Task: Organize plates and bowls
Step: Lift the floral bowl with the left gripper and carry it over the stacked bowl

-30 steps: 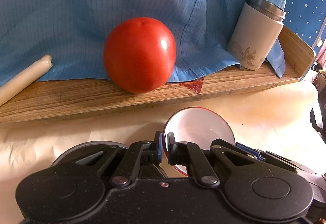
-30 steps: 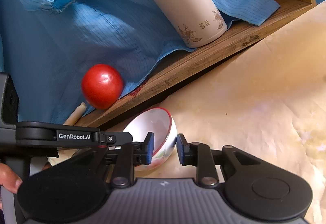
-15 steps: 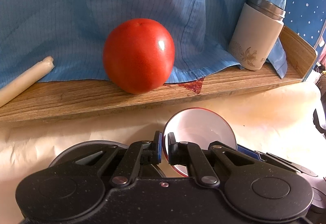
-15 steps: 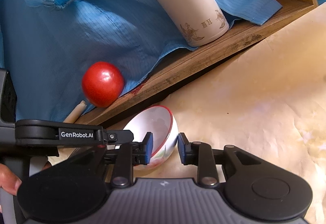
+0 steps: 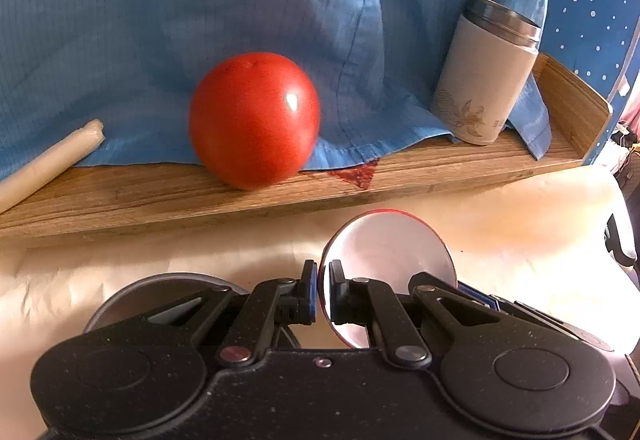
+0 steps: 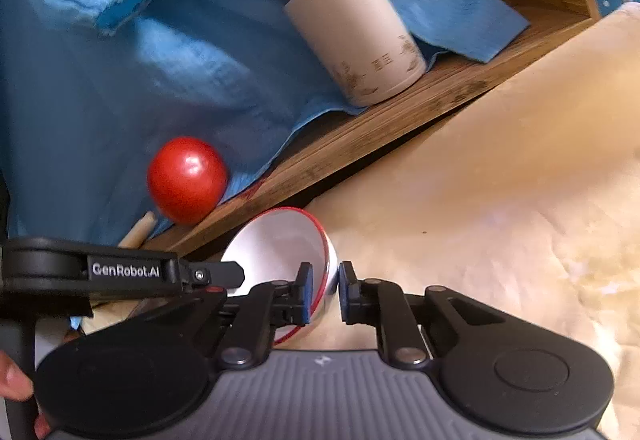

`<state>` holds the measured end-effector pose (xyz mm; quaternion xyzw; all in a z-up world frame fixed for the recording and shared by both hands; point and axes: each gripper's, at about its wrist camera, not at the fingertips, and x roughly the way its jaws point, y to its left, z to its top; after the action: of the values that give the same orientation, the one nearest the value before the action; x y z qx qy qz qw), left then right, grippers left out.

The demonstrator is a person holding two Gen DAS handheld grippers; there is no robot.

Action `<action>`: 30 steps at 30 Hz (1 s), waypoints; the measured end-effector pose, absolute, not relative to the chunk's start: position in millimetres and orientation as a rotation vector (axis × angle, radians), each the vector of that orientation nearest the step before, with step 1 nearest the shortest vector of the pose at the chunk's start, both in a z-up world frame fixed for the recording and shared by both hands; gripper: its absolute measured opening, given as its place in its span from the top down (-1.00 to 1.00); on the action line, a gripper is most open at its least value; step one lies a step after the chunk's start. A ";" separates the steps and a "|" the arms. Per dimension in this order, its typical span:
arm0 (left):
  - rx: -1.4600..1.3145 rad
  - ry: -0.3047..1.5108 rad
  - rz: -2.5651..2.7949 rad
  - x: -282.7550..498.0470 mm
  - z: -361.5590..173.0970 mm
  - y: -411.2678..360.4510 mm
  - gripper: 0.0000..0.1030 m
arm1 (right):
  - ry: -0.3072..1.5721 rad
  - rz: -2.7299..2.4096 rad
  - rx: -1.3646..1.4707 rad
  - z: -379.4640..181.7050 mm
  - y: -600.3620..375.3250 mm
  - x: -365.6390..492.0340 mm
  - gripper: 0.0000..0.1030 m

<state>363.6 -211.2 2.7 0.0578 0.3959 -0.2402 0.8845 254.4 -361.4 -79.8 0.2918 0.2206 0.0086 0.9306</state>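
A white bowl with a red rim (image 5: pixel 390 252) is tilted on its side, held by both grippers. My left gripper (image 5: pixel 323 290) is shut on the bowl's left rim. My right gripper (image 6: pixel 323 290) is shut on the bowl's right wall (image 6: pixel 280 240), one finger inside, one outside. A grey plate (image 5: pixel 160 290) lies under the left gripper, mostly hidden by it. The left gripper's body (image 6: pixel 120 272) shows at the left of the right wrist view.
A wooden tray (image 5: pixel 160 196) lies behind, bearing a red tomato (image 5: pixel 254 118), a cream thermos (image 5: pixel 486 74), a pale stick (image 5: pixel 48 160) and blue cloth (image 5: pixel 200 0). Cream table covering (image 6: pixel 500 200) spreads to the right.
Both cameras have drawn back slightly with the bowl; the tomato and thermos look a little farther. The grips on the bowl are unchanged.
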 end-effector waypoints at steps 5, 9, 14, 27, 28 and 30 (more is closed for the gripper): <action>0.099 0.821 -0.488 359.8 3.7 -212.6 0.91 | 0.435 0.014 0.610 -80.2 -367.3 250.7 0.75; 0.078 0.805 -0.485 354.4 9.2 -209.3 0.91 | 0.416 0.022 0.627 -79.2 -370.3 244.7 0.76; 0.054 0.790 -0.499 346.7 17.0 -206.8 0.91 | 0.379 0.025 0.653 -73.9 -375.1 234.6 0.77; 0.007 0.746 -0.529 328.9 33.7 -192.8 0.91 | 0.334 0.019 0.625 -53.8 -366.4 214.3 0.78; 0.004 0.743 -0.530 328.9 34.6 -191.8 0.91 | 0.333 0.020 0.620 -52.0 -364.4 212.7 0.78; -0.003 0.734 -0.530 326.1 37.9 -185.7 0.91 | 0.329 0.022 0.610 -48.1 -360.0 211.3 0.78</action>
<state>326.1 -185.7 37.9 -0.0012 0.3545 -0.2559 0.8994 211.3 -360.0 -48.1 0.2990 0.1610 0.0110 0.9405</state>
